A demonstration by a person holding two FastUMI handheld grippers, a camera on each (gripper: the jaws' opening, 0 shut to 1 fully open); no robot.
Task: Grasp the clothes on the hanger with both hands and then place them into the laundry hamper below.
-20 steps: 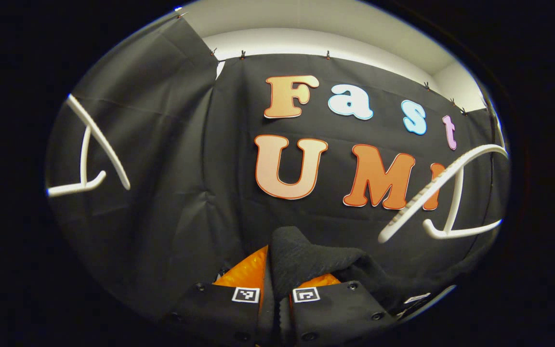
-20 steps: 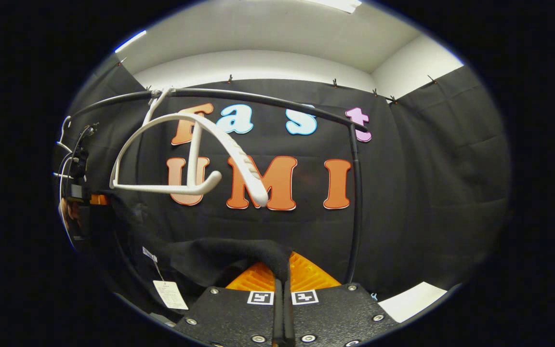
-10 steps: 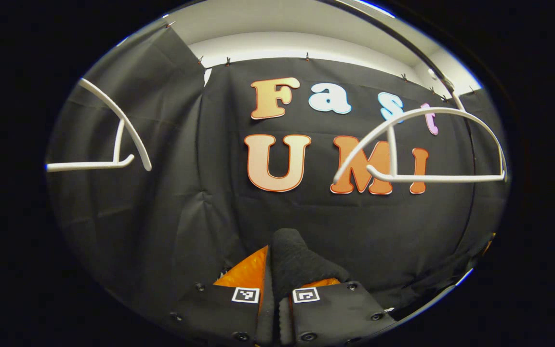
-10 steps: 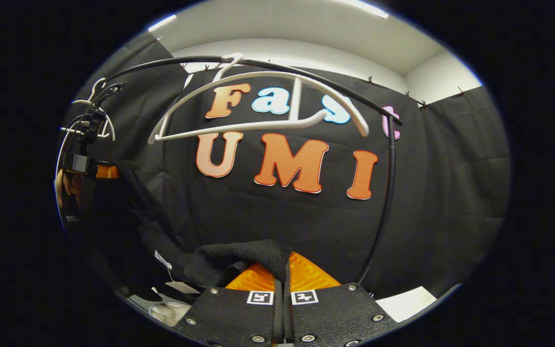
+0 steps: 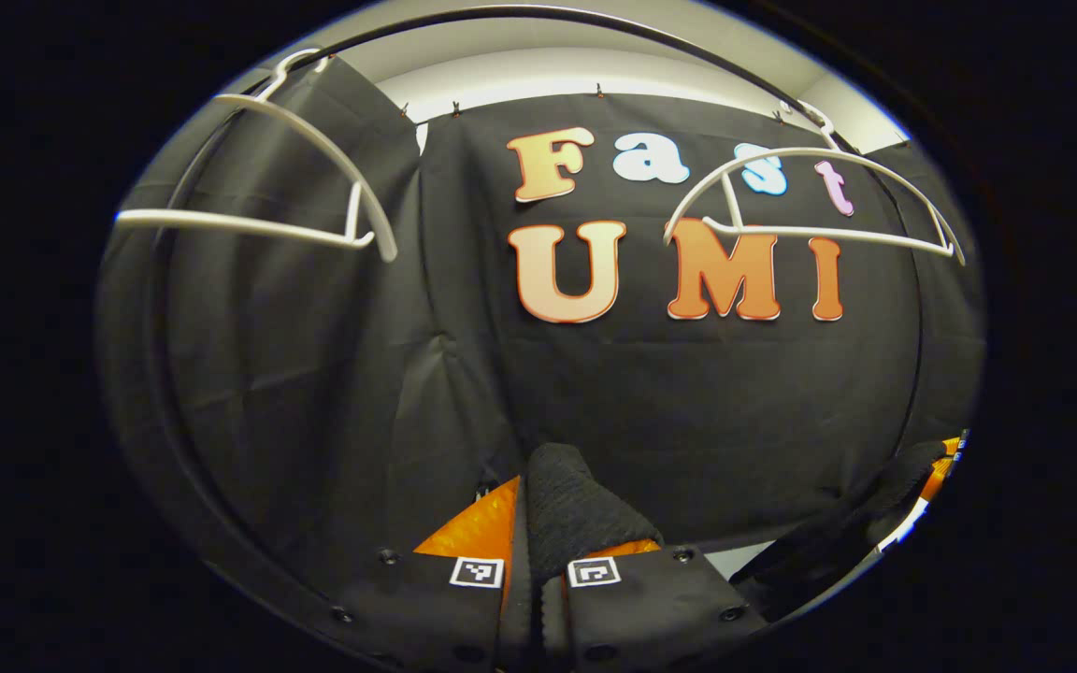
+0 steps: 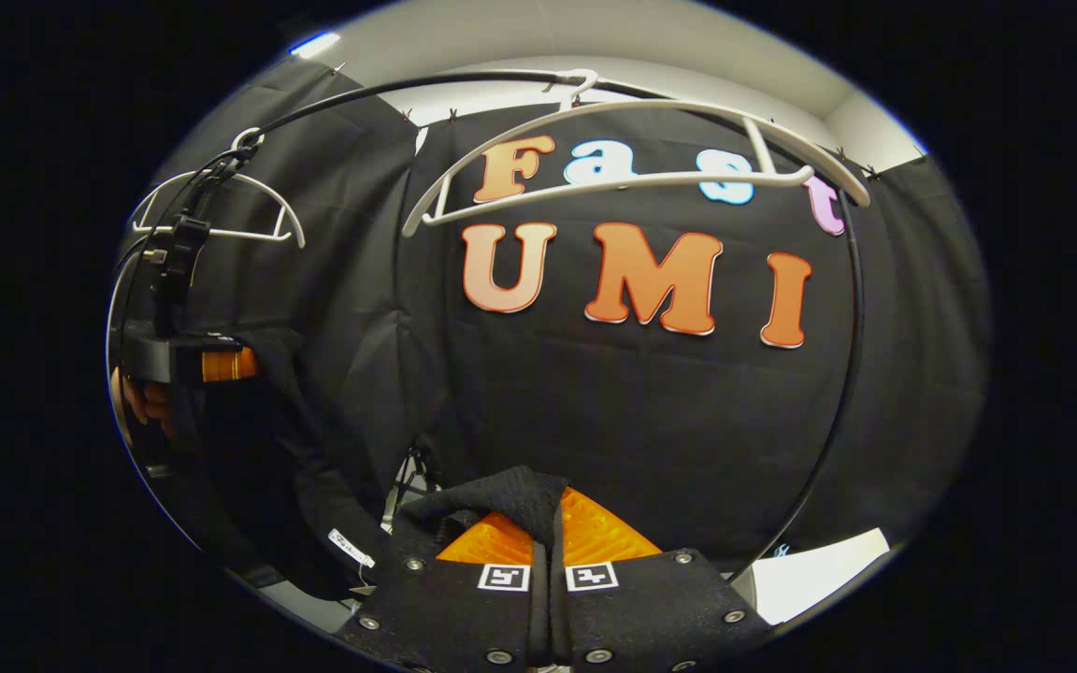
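Both tools (image 5: 538, 561) (image 6: 546, 551) clamped on black garment (image 5: 576, 505), its lower part out of frame.

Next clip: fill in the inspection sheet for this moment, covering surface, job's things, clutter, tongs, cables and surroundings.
Surface: pale floor patch at lower right; hamper nothing seen.
Job's things: black garment off the hangers, stretched between both tongs; two bare white hangers on the black rail.
Clutter: white tag dangling from the garment.
Tongs: left tongs shut on the garment; right tongs likewise.
Cables: nothing seen.
Surroundings: black cloth wall, white ceiling above.
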